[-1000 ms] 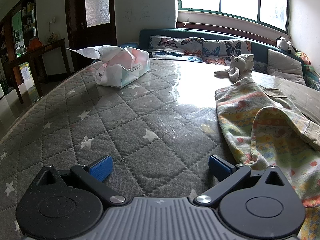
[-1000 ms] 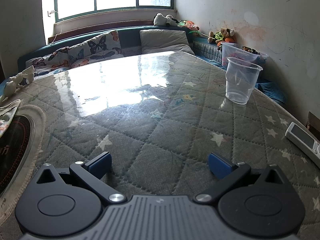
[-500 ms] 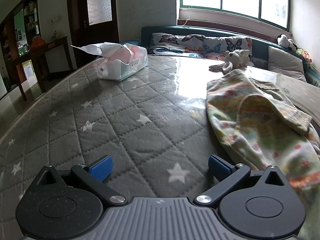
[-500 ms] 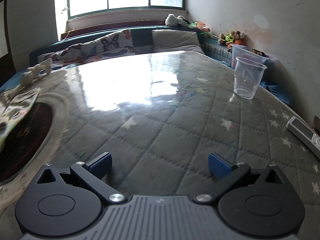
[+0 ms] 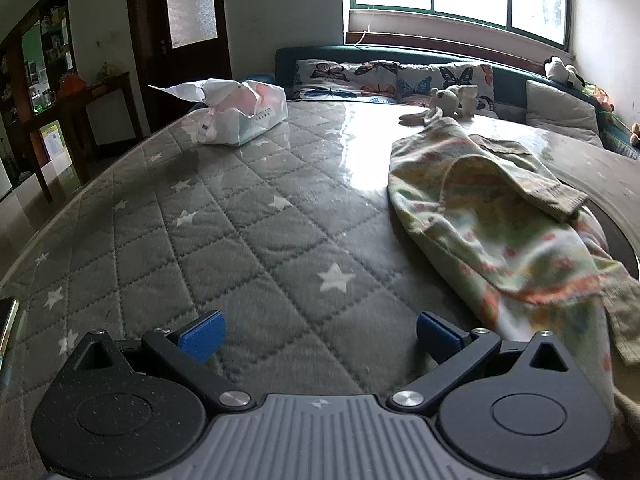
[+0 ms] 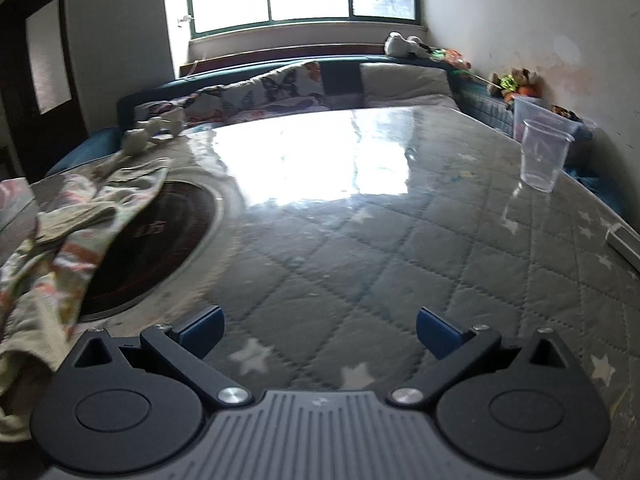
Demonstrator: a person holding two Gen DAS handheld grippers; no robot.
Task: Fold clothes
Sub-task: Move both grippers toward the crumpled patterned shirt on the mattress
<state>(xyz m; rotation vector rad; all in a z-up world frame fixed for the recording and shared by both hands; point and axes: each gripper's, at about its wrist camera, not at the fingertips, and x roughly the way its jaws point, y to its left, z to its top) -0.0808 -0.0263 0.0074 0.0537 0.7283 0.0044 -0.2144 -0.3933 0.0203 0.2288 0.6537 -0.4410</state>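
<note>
A crumpled pastel patterned garment (image 5: 504,232) lies on the grey quilted star-print table, to the right in the left wrist view. It also shows at the left edge of the right wrist view (image 6: 68,236), draped over a dark round inset. My left gripper (image 5: 318,332) is open and empty, just left of the garment's near end. My right gripper (image 6: 318,330) is open and empty over bare table, right of the garment.
A tissue pack (image 5: 240,114) sits at the far left. A clear plastic cup (image 6: 544,156) and a white remote (image 6: 624,242) lie at the right. A dark round cooktop inset (image 6: 152,236) sits mid-table. A soft toy (image 5: 448,104) and cushions line the far bench.
Both grippers have pulled back toward the near edge and the right one has turned left, so the garment now shows in its view. Jaws stay open.
</note>
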